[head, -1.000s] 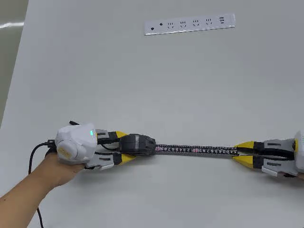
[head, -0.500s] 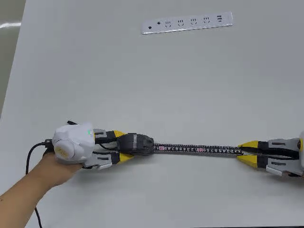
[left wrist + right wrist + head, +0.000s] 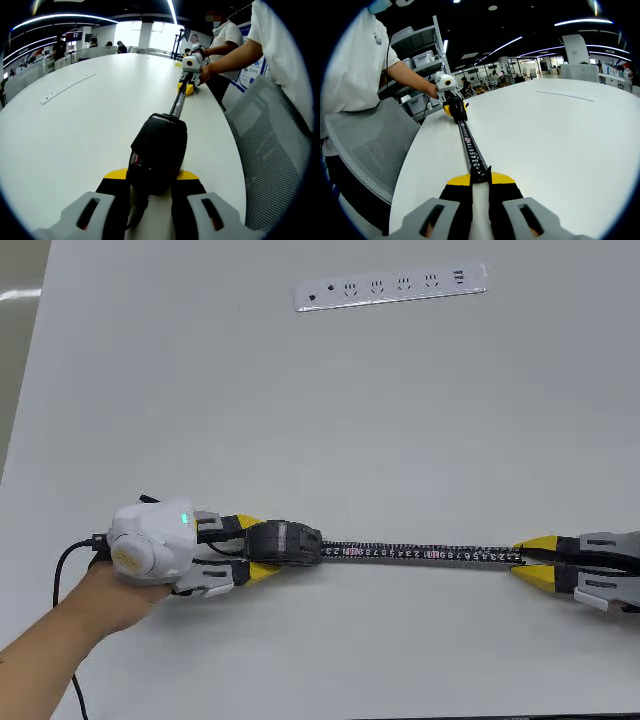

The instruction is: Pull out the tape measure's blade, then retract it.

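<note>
Near the worktop's point(image 3: 300, 390) front edge, the left gripper point(image 3: 258, 547) clamps the tape measure point(image 3: 285, 542); the right gripper point(image 3: 522, 558), pinching the blade point(image 3: 420, 554) tip, has drawn it further right. The pull-out looks nearly done.

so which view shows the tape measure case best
The left gripper view: the case is large and close, clamped in the left gripper. The head view shows it small from above, with the blade running to the right gripper. The right gripper view shows it tiny at the blade's far end.
</note>
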`<state>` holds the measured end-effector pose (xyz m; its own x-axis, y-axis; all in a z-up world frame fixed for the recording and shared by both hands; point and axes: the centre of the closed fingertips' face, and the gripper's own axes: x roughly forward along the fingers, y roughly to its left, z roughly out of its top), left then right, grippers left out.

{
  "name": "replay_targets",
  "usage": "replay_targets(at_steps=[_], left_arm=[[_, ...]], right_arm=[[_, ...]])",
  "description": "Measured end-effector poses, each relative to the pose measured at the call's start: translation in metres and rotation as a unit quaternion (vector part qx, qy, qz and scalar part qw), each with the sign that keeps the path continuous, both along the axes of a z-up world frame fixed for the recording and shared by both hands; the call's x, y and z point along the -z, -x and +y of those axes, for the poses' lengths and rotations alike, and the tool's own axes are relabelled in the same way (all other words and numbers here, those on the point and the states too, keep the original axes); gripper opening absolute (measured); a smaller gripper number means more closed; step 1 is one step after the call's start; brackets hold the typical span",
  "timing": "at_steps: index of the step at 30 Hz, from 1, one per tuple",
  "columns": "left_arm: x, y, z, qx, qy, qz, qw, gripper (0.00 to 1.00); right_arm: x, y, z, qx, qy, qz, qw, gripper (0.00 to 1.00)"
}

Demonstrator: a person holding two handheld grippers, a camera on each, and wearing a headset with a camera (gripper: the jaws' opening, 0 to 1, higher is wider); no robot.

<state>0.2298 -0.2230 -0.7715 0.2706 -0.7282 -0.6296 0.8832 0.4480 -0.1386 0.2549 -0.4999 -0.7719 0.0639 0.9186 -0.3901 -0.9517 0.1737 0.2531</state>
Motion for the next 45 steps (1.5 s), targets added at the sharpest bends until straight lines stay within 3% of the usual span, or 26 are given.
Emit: replay_targets(at_steps=[11, 29, 45], left_arm=[[0.0007, 0.0000, 0.0002, 0.002, -0.002, -0.002, 1.0000, 0.28], [0.0004, 0.0004, -0.0003, 0.006, -0.002, -0.005, 1.0000, 0.29], [0.0020, -0.0015, 0.0007, -0.001, -0.005, -0.021, 0.9998, 0.29]], right_arm=[[-0.0017, -0.0017, 0.0022, 0.007, 0.000, 0.003, 1.0000, 0.10], [0.0023, 0.0002, 0.0049, 0.013, 0.021, -0.016, 0.9996, 0.12], [0.0025, -0.0002, 0.0083, 0.019, 0.035, -0.014, 0.9991, 0.15]])
